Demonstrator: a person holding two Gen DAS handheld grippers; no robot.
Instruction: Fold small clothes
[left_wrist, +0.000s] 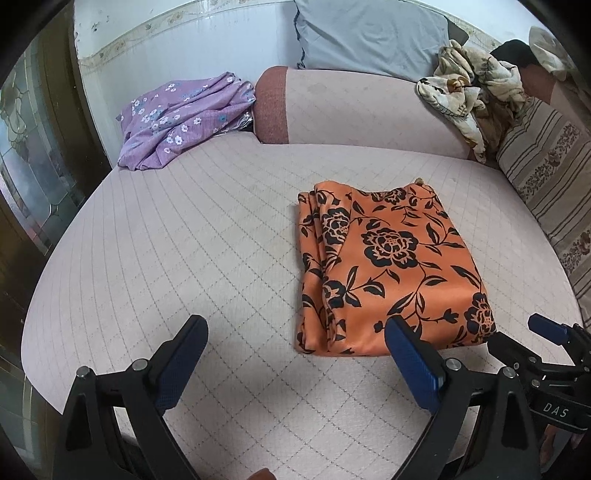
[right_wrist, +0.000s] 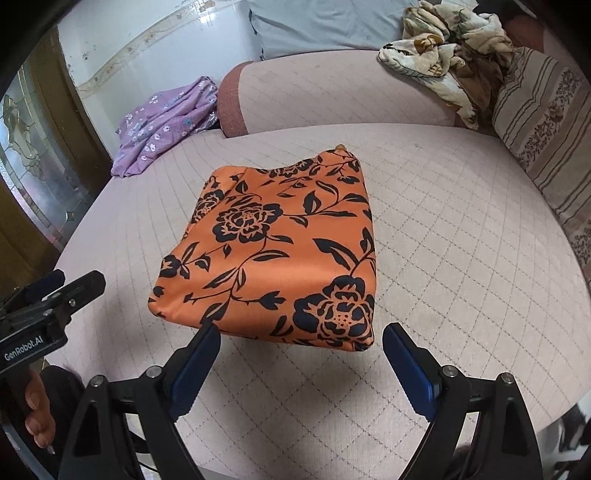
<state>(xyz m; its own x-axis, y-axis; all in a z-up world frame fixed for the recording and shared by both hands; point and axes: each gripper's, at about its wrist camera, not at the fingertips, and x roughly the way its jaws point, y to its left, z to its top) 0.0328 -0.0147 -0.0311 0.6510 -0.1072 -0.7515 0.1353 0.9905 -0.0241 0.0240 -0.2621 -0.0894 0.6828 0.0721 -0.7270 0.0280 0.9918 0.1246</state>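
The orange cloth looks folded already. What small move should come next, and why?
Probably move the left gripper toward the purple garment. The orange cloth lies as a neat rectangle, both grippers are open and hold nothing, and the purple one lies crumpled at the far left.

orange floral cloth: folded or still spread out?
Folded. The orange floral cloth lies as a compact rectangle with stacked layer edges along its left side; neither gripper holds it.

Folded orange satin cloth (right_wrist: 280, 251), black rose-and-leaf print, ahead of the fingers. Pale pink quilted mattress cover (left_wrist: 207, 229), grey diamond grid. Crumpled lilac garment (left_wrist: 181, 118), white-and-blue flowers, far left. Striped beige floral pillow (right_wrist: 546, 140), far right. Blue finger pads (right_wrist: 194, 369).
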